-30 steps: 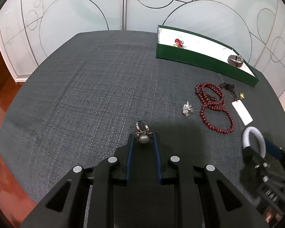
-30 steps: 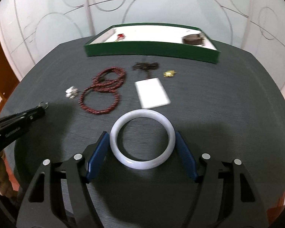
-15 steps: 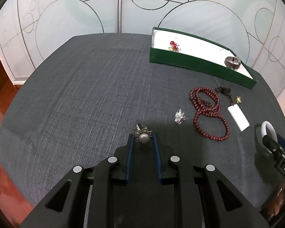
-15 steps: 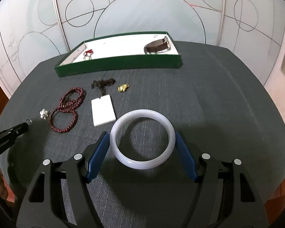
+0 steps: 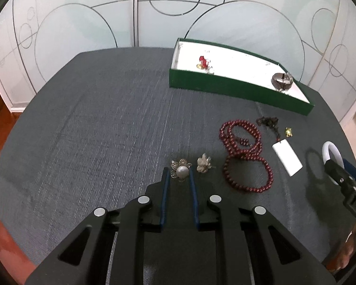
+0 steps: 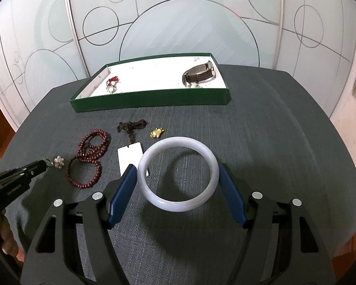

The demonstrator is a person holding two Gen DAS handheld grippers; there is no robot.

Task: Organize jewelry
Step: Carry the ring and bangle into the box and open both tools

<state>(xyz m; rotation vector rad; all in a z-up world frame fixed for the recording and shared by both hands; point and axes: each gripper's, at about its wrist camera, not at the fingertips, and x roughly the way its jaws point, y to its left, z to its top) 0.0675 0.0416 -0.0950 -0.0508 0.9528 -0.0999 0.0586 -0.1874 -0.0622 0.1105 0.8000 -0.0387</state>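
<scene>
We see the dark woven table (image 6: 284,123) filling both views, and on it, at upper centre of the right wrist view, the green tray (image 6: 152,98) with its white floor; two pieces already lie inside, a brown-strapped wristwatch (image 6: 199,74) at the tray's right end and a small red-beaded piece (image 6: 112,82) toward its left, so we judge the sorting begun but well short of done.

The right gripper (image 6: 178,180) holds the white bangle (image 6: 178,173) across its width between the blue pads, lifted, by its shadow, off the cloth; the left gripper (image 5: 178,178) is closed on a pearl ring (image 5: 181,171) with a filigree flower setting.

In the middle of the left wrist view we count what remains loose on the table: the coiled dark-red bead strand (image 5: 245,156); the white rectangular pendant (image 5: 287,159) on its dark knotted cord (image 5: 268,121); a silver flower-shaped piece (image 5: 203,163), perhaps a brooch, just beside the ring; a tiny gold charm (image 5: 289,131) near the cord.

We reckon six items are left, two of them in hand.
</scene>
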